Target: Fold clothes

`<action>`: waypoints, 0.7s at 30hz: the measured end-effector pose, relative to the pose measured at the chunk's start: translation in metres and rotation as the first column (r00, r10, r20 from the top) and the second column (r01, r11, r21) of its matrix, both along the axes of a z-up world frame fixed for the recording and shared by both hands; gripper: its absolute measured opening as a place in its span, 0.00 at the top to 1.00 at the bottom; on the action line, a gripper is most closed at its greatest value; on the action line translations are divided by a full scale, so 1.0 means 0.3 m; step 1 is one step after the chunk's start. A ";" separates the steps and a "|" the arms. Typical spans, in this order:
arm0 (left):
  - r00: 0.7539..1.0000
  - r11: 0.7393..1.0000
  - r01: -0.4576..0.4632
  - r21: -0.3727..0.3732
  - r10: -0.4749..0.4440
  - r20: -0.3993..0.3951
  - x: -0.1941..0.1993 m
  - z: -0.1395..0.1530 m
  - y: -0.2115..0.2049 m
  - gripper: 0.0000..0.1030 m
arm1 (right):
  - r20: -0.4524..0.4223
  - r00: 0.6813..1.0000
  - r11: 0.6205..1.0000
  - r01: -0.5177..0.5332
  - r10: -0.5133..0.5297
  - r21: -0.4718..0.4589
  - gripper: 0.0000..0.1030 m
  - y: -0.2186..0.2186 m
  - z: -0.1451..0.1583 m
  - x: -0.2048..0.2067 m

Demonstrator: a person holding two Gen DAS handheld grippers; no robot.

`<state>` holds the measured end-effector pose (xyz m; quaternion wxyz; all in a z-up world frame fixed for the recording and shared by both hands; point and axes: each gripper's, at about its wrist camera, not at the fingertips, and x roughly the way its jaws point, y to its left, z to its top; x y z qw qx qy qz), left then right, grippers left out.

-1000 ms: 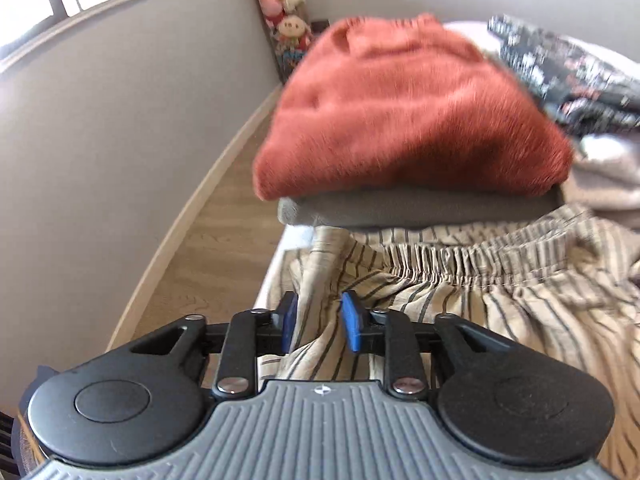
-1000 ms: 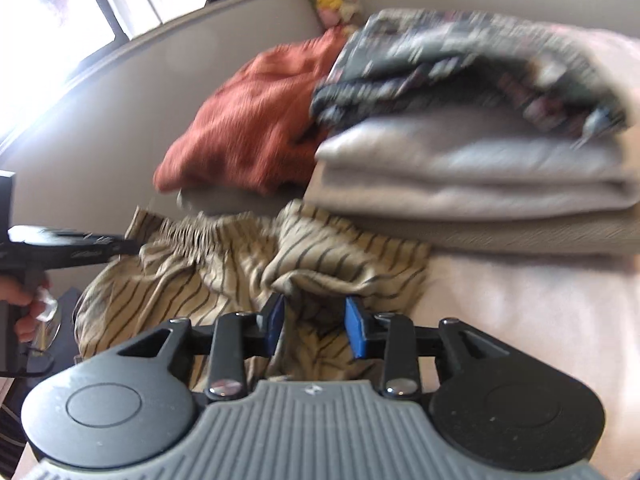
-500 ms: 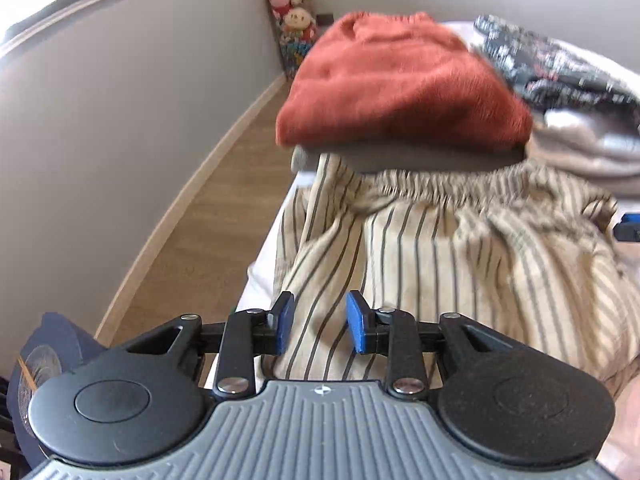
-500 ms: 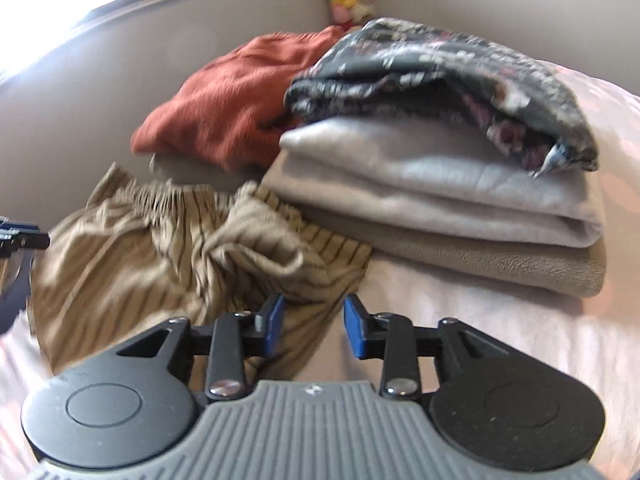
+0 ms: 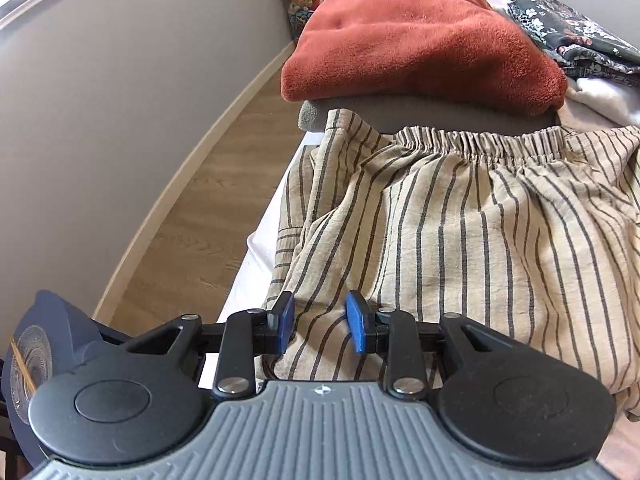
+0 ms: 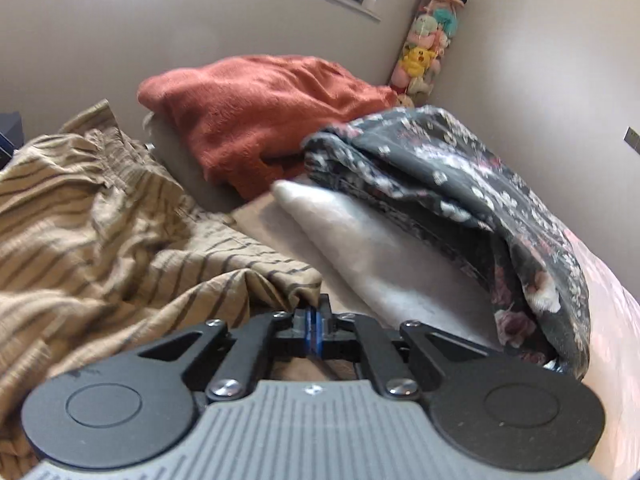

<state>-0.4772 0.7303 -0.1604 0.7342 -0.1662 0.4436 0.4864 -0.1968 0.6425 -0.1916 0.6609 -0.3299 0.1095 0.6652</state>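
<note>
Striped trousers (image 5: 460, 216), beige with dark pinstripes, lie spread and rumpled on the bed (image 5: 260, 256). Elastic waistband (image 5: 480, 138) faces away from the left camera, butted against a folded grey garment (image 5: 420, 114) that carries a rust-red fleece (image 5: 420, 36) on top.

Left gripper (image 5: 320, 326): jaws wide apart, blue pads (image 5: 285, 320) on either side of a fold at the trousers' near edge. Cloth runs between them, not pinched. Cannot tell whether the pads touch the fabric.

Right gripper (image 6: 312, 330): jaws drawn together, only a thin blue line between the pads. A bunched corner of the trousers (image 6: 120, 240) comes right up to the jaw tips; fabric appears nipped there, though the contact point is partly hidden by the jaw housing.

Beside the trousers, on the far side from the left gripper: a stack of 2 pale folded items (image 6: 360, 252) with a dark floral garment (image 6: 460, 200) on top. Floral piece sits just beside the rust-red fleece (image 6: 260, 120).

Beyond the fleece, in the room corner: a tall column of plush toys (image 6: 428, 48). Wood floor (image 5: 208, 208) runs along the bed's side by the wall.
</note>
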 end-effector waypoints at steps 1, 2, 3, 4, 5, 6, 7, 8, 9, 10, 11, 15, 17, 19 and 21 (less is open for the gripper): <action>1.000 1.000 -0.004 -0.002 0.004 0.003 0.002 -0.004 0.005 0.74 | 0.005 1.000 1.000 0.004 -0.004 -0.011 0.97 0.007 -0.010 0.011; 1.000 1.000 -0.004 -0.002 0.004 0.002 0.004 -0.006 0.008 0.74 | 0.001 1.000 1.000 0.013 -0.013 -0.023 0.96 0.010 -0.018 0.021; 1.000 1.000 -0.002 0.000 0.002 -0.003 0.009 -0.010 0.010 0.74 | -0.007 1.000 0.999 0.025 -0.025 -0.035 0.95 0.012 -0.024 0.030; 1.000 1.000 0.002 0.003 -0.002 -0.006 0.011 -0.008 0.009 0.74 | -0.013 0.999 0.998 0.037 -0.038 -0.041 0.94 0.009 -0.027 0.039; 1.000 1.000 0.004 0.007 -0.004 -0.008 0.012 -0.004 0.008 0.74 | -0.013 0.998 0.998 0.054 -0.054 -0.043 0.92 0.002 -0.027 0.047; 1.000 1.000 0.005 0.014 -0.005 -0.006 0.009 0.001 0.005 0.74 | -0.006 0.997 0.996 0.078 -0.079 -0.043 0.92 -0.007 -0.026 0.055; 1.000 1.000 0.006 0.020 -0.006 -0.002 0.007 0.006 0.001 0.74 | 0.001 0.994 0.993 0.106 -0.106 -0.042 0.92 -0.017 -0.025 0.064; 1.000 1.000 0.004 0.030 -0.004 0.007 0.000 0.014 -0.004 0.74 | -0.007 0.991 0.990 0.133 -0.133 -0.045 0.92 -0.037 -0.023 0.080; 1.000 0.999 0.001 0.040 -0.002 0.017 -0.007 0.023 -0.010 0.74 | -0.043 0.988 0.988 0.148 -0.150 -0.042 0.92 -0.062 -0.009 0.094; 1.000 0.999 -0.002 0.051 0.001 0.027 -0.014 0.032 -0.016 0.74 | -0.092 0.983 0.987 0.157 -0.159 -0.035 0.91 -0.085 0.012 0.104; 0.999 0.998 -0.005 0.061 0.002 0.037 -0.022 0.040 -0.021 0.74 | -0.141 0.976 0.986 0.166 -0.168 -0.027 0.90 -0.109 0.033 0.115; 0.997 0.994 -0.014 0.109 0.005 0.080 -0.057 0.080 -0.050 0.74 | -0.283 0.957 0.997 0.078 -0.070 0.016 0.88 -0.203 0.134 0.030; 0.994 0.991 -0.018 0.130 0.004 0.109 -0.077 0.100 -0.070 0.74 | -0.342 0.940 1.000 0.016 -0.007 0.025 0.88 -0.234 0.166 -0.042; 0.992 0.991 -0.021 0.133 0.004 0.129 -0.088 0.105 -0.076 0.74 | -0.410 0.911 0.999 -0.039 0.041 0.014 0.88 -0.245 0.181 -0.118; 0.991 0.992 -0.029 0.121 0.013 0.134 -0.092 0.093 -0.075 0.74 | -0.459 0.887 0.998 -0.068 0.056 -0.010 0.88 -0.248 0.170 -0.183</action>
